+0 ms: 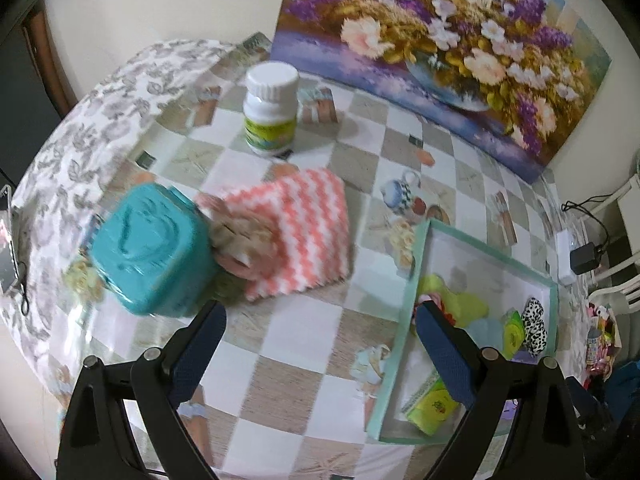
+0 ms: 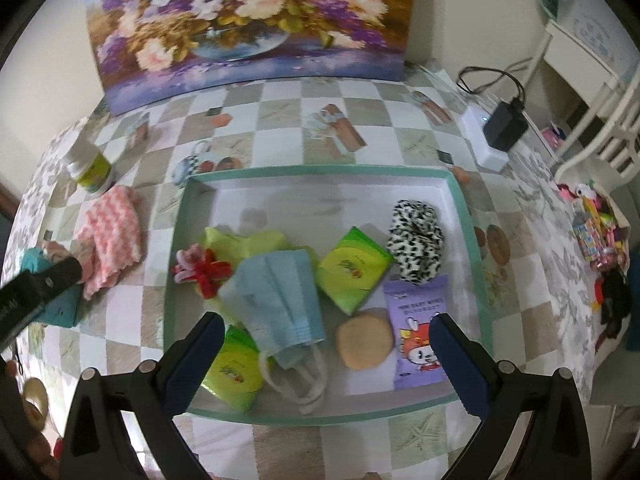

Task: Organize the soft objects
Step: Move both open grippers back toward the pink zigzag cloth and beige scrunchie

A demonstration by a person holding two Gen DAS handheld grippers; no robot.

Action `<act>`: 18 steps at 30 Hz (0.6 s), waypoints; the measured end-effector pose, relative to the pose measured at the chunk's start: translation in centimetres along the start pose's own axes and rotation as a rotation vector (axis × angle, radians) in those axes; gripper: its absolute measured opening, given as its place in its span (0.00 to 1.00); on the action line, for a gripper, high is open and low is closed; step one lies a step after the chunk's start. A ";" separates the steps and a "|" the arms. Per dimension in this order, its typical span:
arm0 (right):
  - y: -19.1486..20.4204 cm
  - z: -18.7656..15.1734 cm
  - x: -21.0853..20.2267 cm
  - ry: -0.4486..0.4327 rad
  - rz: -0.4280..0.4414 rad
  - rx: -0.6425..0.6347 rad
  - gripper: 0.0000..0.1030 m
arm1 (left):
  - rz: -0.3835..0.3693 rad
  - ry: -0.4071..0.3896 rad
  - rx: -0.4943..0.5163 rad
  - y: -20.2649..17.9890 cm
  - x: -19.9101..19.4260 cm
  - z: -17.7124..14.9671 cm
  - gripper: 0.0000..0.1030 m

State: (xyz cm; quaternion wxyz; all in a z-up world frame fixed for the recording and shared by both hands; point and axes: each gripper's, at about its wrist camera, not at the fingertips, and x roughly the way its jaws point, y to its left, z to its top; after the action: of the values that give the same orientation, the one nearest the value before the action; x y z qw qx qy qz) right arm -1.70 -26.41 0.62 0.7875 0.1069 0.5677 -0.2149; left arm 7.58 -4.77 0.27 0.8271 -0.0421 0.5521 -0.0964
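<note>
A pink-and-white zigzag cloth point(image 1: 304, 236) lies on the checked table, with a beige fluffy soft object point(image 1: 236, 240) on its left edge against a teal plastic box point(image 1: 154, 248). My left gripper point(image 1: 320, 320) is open and empty, just in front of them. The green-rimmed tray point(image 2: 468, 232) holds a blue face mask point(image 2: 280, 296), green tissue packs point(image 2: 354, 268), a leopard scrunchie point(image 2: 416, 240), a red-pink bow point(image 2: 202, 268), a tan pad point(image 2: 364, 342) and a purple wipes pack point(image 2: 418, 336). My right gripper point(image 2: 328, 340) is open and empty above the tray's near side.
A white pill bottle point(image 1: 272, 108) stands behind the cloth. A flower painting point(image 1: 440, 48) leans on the back wall. A white power strip with a black adapter point(image 2: 504, 124) sits at the far right. A box of colourful items point(image 2: 600, 232) stands at the right edge.
</note>
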 end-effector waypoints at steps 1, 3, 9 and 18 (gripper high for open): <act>0.4 0.0 -0.1 -0.001 0.001 -0.007 1.00 | 0.000 -0.006 -0.001 0.3 -0.2 0.2 0.93; 1.0 -0.1 -0.1 -0.004 0.005 -0.021 1.00 | 0.003 -0.016 -0.011 1.2 -0.7 0.5 0.93; 3.3 -0.3 -0.3 -0.006 0.023 -0.076 1.00 | 0.037 -0.058 -0.084 5.2 -2.2 1.4 0.93; 6.2 -0.6 -0.5 -0.018 0.073 -0.126 1.00 | 0.064 -0.087 -0.167 10.0 -3.5 2.3 0.93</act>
State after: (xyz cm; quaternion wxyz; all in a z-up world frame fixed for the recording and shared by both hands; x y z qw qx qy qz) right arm 0.50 -20.52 0.38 0.8049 0.0760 0.5688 -0.1509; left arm 9.56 5.68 2.59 0.8466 -0.0977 0.5228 -0.0216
